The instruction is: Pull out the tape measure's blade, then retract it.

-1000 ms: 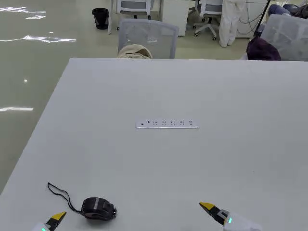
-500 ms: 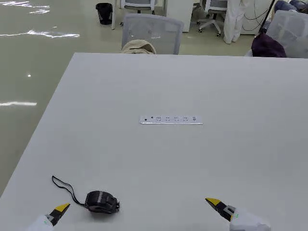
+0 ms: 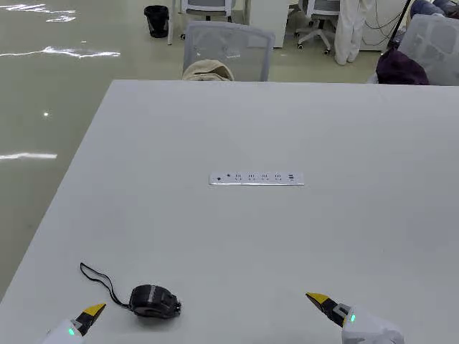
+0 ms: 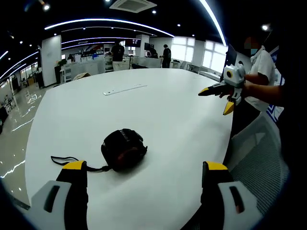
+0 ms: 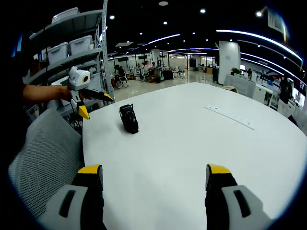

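Plainly, left tongs (image 4: 145, 166) and right tongs (image 5: 154, 168) gape empty; tape measure (image 3: 154, 300) lies on the table (image 3: 287, 244), lettering unreadable.

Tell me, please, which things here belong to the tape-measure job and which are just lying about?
For the job: tape measure, its strap, left gripper, right gripper.
Lying about: power strip, mesh chair, black bin.

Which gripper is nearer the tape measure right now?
The left gripper: its fingers sit just beside the tape measure, while the right gripper hangs well off across the table.
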